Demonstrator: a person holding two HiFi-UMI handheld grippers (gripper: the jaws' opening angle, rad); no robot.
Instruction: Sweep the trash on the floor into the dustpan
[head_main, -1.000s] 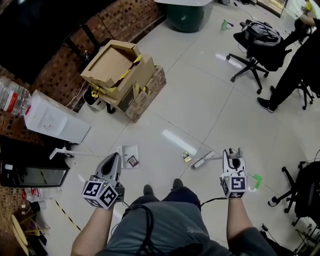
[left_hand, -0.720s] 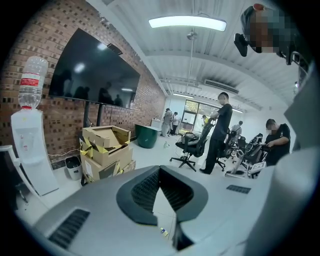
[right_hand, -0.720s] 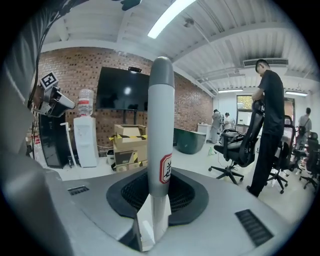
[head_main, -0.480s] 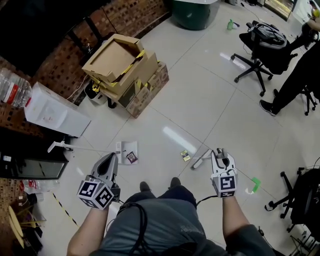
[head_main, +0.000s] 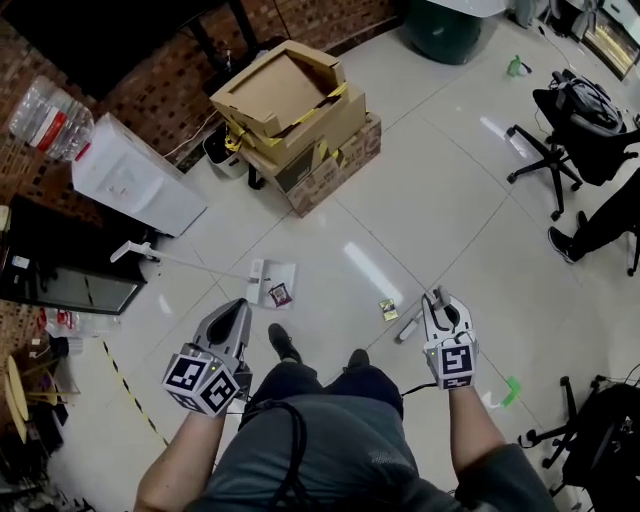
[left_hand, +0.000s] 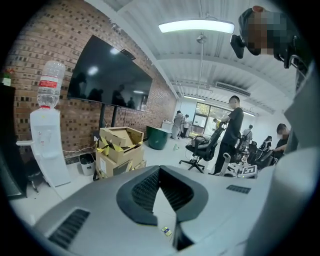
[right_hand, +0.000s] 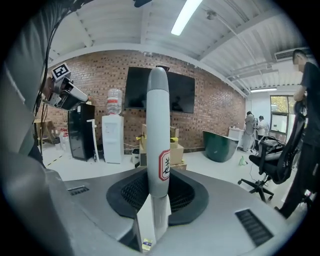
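- Landmark: dustpan (head_main: 262, 282), white, sitting on the tiled floor (head_main: 420, 200) just ahead of the person's shoes (head_main: 282, 343). Its long thin handle runs off to the person's left.
- Dark wrapper (head_main: 281, 294) lies in the dustpan, on its right half.
- Yellow wrapper (head_main: 388, 309) is on bare floor to the right of the dustpan, well apart from it and not in it. The same wrapper shows through the gap under each gripper's jaws in both gripper views (left_hand: 166, 231) (right_hand: 146, 245).
- Broom (head_main: 408, 327): the head is on the floor just past the yellow wrapper, on the side away from the dustpan. I can't tell whether it touches the wrapper.
- Right gripper (head_main: 441, 300): jaws clamped on the broom's grey handle (right_hand: 158, 150). The handle stands upright between the pads with its red label facing the camera. The gripper sits right of the dustpan, roughly above the broom head.
- Left gripper (head_main: 233, 312): fingertips pressed together with nothing between them. It hangs on the near side of the dustpan, slightly left of it, and is not touching it.
- Cardboard boxes (head_main: 300, 120) are stacked on the far side of the dustpan, well apart from it.
- Water dispenser (head_main: 135, 180) is far-left of the dustpan, against the brick wall.
- Office chair (head_main: 570, 120) is far-right of the dustpan, across the open floor.
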